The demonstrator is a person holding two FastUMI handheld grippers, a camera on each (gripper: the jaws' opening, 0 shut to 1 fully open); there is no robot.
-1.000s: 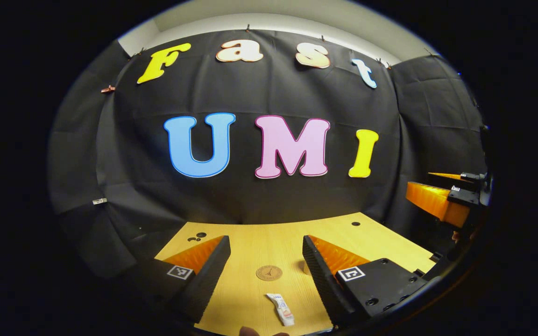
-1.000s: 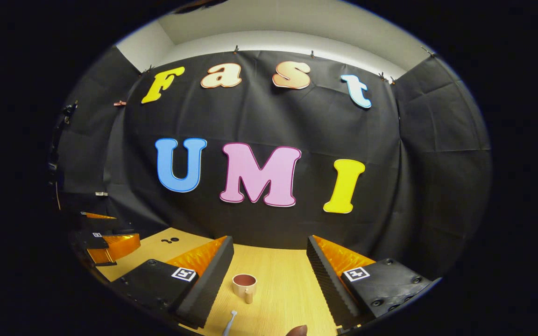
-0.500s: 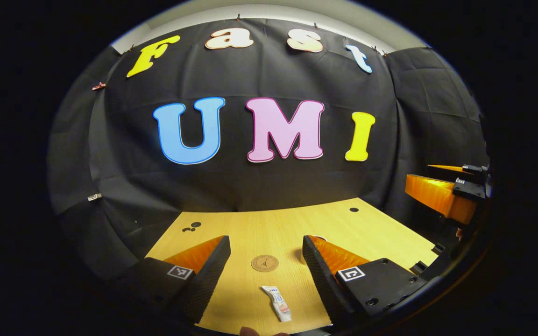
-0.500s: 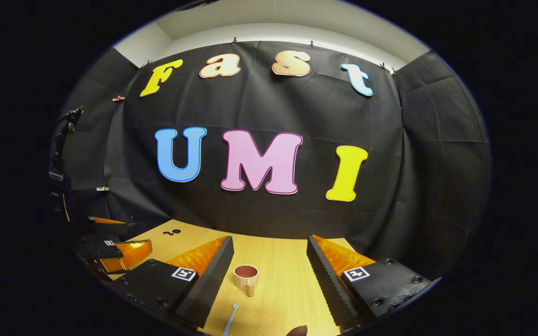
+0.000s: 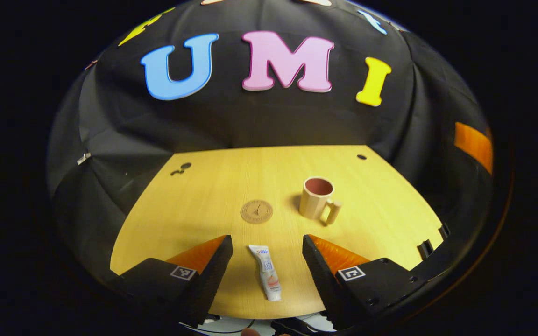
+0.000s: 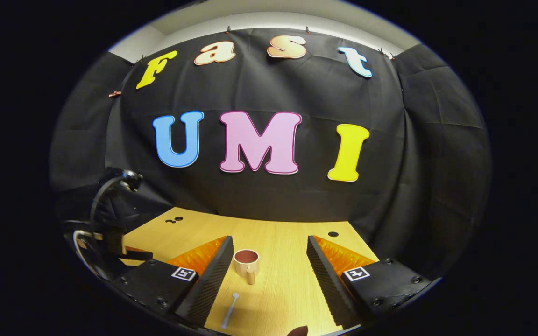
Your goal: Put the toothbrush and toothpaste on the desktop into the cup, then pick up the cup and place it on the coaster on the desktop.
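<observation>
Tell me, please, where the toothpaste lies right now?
In the left gripper view, the toothpaste lies flat on the desktop between the open fingers, nearer than the coaster.

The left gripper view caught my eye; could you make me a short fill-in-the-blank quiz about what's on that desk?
1. The toothpaste lies flat between the fingers of the left tool, which is ____.
2. The cup stands ____ the round coaster, apart from it.
3. The cup's inside is ____ of any items.

Missing words: open; beside; empty
</observation>
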